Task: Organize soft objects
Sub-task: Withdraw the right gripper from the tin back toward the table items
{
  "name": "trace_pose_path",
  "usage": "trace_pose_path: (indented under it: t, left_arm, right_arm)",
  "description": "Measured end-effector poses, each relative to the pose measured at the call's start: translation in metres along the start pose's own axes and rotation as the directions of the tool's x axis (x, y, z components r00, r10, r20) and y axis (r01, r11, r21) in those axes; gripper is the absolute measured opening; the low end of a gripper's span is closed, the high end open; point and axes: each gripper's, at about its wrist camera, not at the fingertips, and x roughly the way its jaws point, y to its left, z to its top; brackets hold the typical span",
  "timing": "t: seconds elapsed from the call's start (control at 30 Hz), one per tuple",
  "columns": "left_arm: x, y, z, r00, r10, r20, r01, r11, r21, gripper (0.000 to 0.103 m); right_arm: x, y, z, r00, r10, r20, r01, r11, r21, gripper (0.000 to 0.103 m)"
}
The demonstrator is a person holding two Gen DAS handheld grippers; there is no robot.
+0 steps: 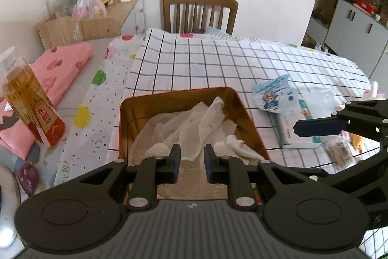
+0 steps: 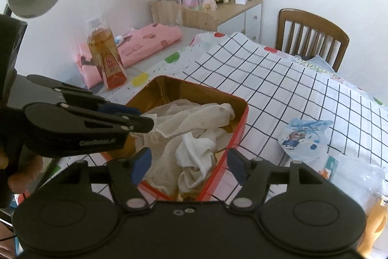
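Cloths (image 1: 194, 128) heaped in tin (image 1: 247, 113) beyond both fingertips; left gripper (image 1: 192, 159) slightly parted, empty; right gripper (image 2: 189, 164) spread wide, empty.

- You see crumpled white cloths (image 1: 194, 128) heaped loosely inside the red tin (image 1: 257, 128) with its gold lining, at the frame's lower centre.
- The open tin sits on the checked tablecloth (image 1: 218, 60).
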Motion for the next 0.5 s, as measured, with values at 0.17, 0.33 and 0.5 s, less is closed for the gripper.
trace_pose_path:
  t: [0.17,0.33,0.5]
  left_arm:
    - [-0.017,-0.008,0.0,0.999,-0.015,0.032,0.015,1.0,0.008,0.02]
    - [-0.032,-0.016,-0.001,0.997,-0.039,0.064,0.037,0.999,0.019,0.029]
    - [-0.049,-0.025,-0.003,0.99,-0.082,0.118,0.078,0.996,0.034,0.078]
  right_arm:
    - [-0.02,-0.004,-0.005,0.999,0.004,0.041,-0.005,0.999,0.033,0.073]
    - [-0.04,-0.008,-0.012,0.997,-0.001,0.079,-0.004,0.998,0.061,0.075]
    - [-0.064,-0.013,-0.023,0.993,-0.019,0.119,0.009,0.997,0.081,0.076]
